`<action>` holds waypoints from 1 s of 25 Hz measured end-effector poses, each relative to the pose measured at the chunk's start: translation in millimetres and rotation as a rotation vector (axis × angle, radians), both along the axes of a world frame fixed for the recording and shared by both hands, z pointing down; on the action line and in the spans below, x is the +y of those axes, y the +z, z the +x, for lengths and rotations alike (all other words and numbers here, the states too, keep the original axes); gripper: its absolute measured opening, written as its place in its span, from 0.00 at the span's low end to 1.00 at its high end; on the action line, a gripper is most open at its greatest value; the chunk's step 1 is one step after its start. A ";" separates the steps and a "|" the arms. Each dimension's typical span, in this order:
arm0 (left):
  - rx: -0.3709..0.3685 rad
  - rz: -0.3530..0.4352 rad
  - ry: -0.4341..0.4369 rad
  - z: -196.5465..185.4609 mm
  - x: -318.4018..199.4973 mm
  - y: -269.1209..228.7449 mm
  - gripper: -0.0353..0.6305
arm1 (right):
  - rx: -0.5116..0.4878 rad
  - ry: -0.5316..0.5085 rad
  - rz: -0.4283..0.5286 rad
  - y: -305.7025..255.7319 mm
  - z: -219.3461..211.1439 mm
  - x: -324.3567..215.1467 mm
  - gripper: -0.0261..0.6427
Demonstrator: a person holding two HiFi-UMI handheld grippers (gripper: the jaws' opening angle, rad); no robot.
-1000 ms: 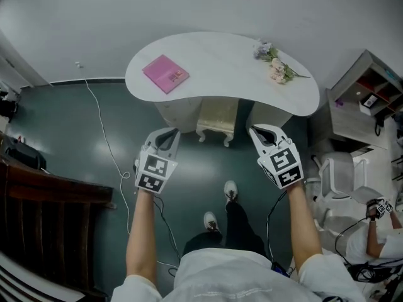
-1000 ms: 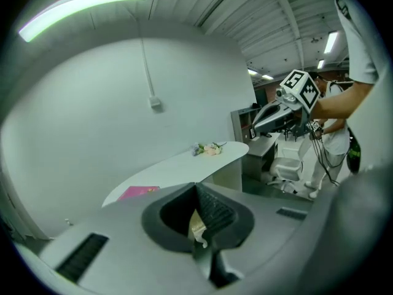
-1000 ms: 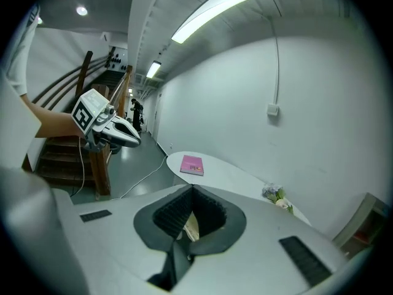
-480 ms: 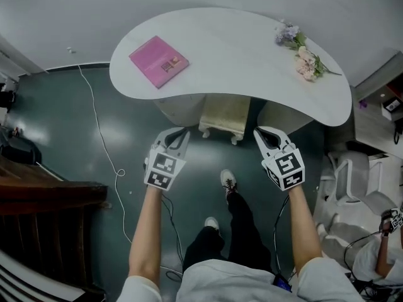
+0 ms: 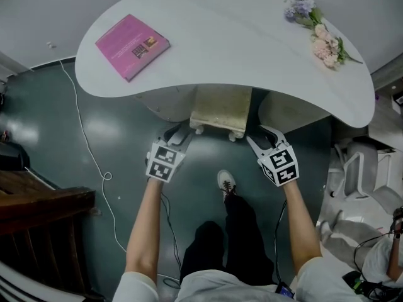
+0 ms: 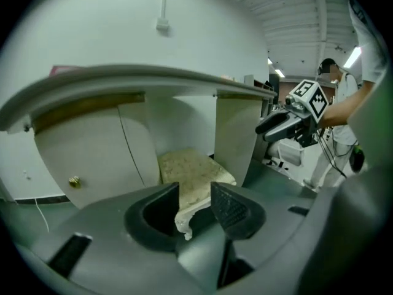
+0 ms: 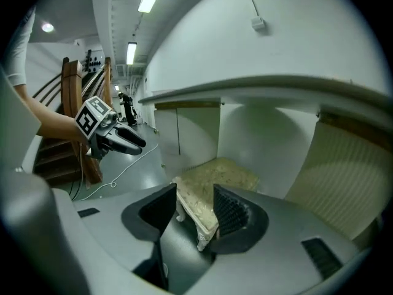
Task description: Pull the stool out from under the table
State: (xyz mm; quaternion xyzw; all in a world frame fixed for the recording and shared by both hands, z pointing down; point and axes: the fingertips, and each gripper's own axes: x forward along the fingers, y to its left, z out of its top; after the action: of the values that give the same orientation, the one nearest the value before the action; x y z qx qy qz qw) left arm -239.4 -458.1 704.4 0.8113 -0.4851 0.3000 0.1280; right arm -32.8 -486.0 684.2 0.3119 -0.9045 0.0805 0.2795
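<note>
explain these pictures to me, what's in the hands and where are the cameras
A person holds a two-jaw grasping tool in each hand: left tool and right tool. The head view comes from a camera on the person's head, looking down; the other two from cameras riding on each tool. A white kidney-shaped table carries a pink book and a pastel flower sprig. Both tools' jaws have just been opening; a front corner of the cream cushioned stool shows between each pair, not yet gripped.
</note>
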 end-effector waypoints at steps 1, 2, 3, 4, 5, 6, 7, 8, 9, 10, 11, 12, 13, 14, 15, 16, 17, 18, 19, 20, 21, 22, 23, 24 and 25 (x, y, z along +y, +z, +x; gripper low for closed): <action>-0.002 -0.012 0.005 1.0 -3.7 17.0 0.30 | 0.009 0.000 -0.011 16.3 0.3 -3.6 0.32; -0.005 -0.024 0.010 2.0 -7.5 33.8 0.32 | 0.017 -0.001 -0.020 32.1 0.7 -7.2 0.34; -0.008 -0.035 0.015 2.6 -11.5 50.3 0.33 | 0.023 -0.001 -0.028 47.6 0.9 -10.9 0.36; -0.011 -0.045 0.018 2.9 -15.7 66.5 0.35 | 0.029 -0.002 -0.035 62.9 1.1 -15.0 0.37; -0.015 -0.053 0.021 2.8 -20.1 82.3 0.36 | 0.037 -0.004 -0.040 78.4 1.2 -19.3 0.39; -0.019 -0.061 0.023 2.2 -24.6 97.8 0.37 | 0.045 -0.006 -0.046 94.1 1.3 -23.5 0.40; -0.023 -0.068 0.024 1.2 -29.1 112.9 0.38 | 0.054 -0.008 -0.051 110.2 1.3 -27.4 0.41; -0.028 -0.075 0.025 0.1 -33.5 127.9 0.39 | 0.066 -0.012 -0.056 126.8 1.5 -30.7 0.43; -0.031 -0.082 0.023 -1.0 -37.6 142.6 0.40 | 0.083 -0.017 -0.060 143.7 2.1 -33.3 0.43; -0.033 -0.089 0.021 -2.0 -41.4 157.0 0.41 | 0.106 -0.023 -0.062 160.9 2.9 -35.4 0.44; -0.035 -0.096 0.017 -3.4 -45.1 171.0 0.41 | 0.131 -0.032 -0.063 178.1 3.5 -37.2 0.44; -0.038 -0.104 0.013 -5.2 -48.6 184.5 0.42 | 0.154 -0.040 -0.066 194.5 3.4 -38.9 0.45; -0.042 -0.112 0.009 -6.9 -51.7 197.3 0.43 | 0.167 -0.046 -0.071 209.4 2.8 -40.4 0.46; -0.047 -0.121 0.006 -8.3 -54.5 209.3 0.44 | 0.170 -0.045 -0.080 222.5 2.3 -41.9 0.46; -0.051 -0.127 0.003 -9.5 -57.1 220.2 0.45 | 0.168 -0.039 -0.091 233.6 2.2 -43.6 0.47; -0.053 -0.131 -0.001 -10.8 -60.1 229.5 0.46 | 0.162 -0.028 -0.099 242.6 2.3 -46.1 0.47; -0.054 -0.133 -0.007 -12.5 -63.6 237.0 0.47 | 0.157 -0.018 -0.100 249.9 2.0 -49.6 0.47; -0.053 -0.133 -0.014 -14.3 -67.6 242.7 0.47 | 0.157 -0.011 -0.097 256.1 1.2 -53.5 0.47; -0.049 -0.133 -0.024 -15.9 -71.8 247.1 0.48 | 0.166 -0.011 -0.090 262.0 0.5 -57.1 0.47; -0.043 -0.134 -0.033 -16.5 -75.6 250.9 0.48 | 0.178 -0.016 -0.086 267.4 -0.4 -59.6 0.47; -0.036 -0.138 -0.041 -15.9 -78.6 254.4 0.48 | 0.187 -0.023 -0.088 272.0 -1.8 -60.8 0.47; -0.027 -0.143 -0.047 -14.2 -80.5 257.5 0.48 | 0.190 -0.029 -0.095 275.5 -3.7 -61.0 0.47; -0.019 -0.148 -0.050 -11.9 -82.0 259.9 0.48 | 0.188 -0.035 -0.101 277.5 -6.1 -60.9 0.47; -0.012 -0.152 -0.052 -10.0 -83.2 261.3 0.47 | 0.184 -0.037 -0.101 278.1 -8.6 -61.2 0.47; -0.009 -0.156 -0.055 -9.2 -84.2 261.7 0.46 | 0.184 -0.037 -0.094 277.7 -10.7 -62.2 0.47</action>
State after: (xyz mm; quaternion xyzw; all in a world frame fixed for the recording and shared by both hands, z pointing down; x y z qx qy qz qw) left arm -248.6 -542.3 966.1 0.7840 -0.4829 0.3367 0.1967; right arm -43.5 -548.2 961.8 0.2876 -0.8758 0.0887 0.3773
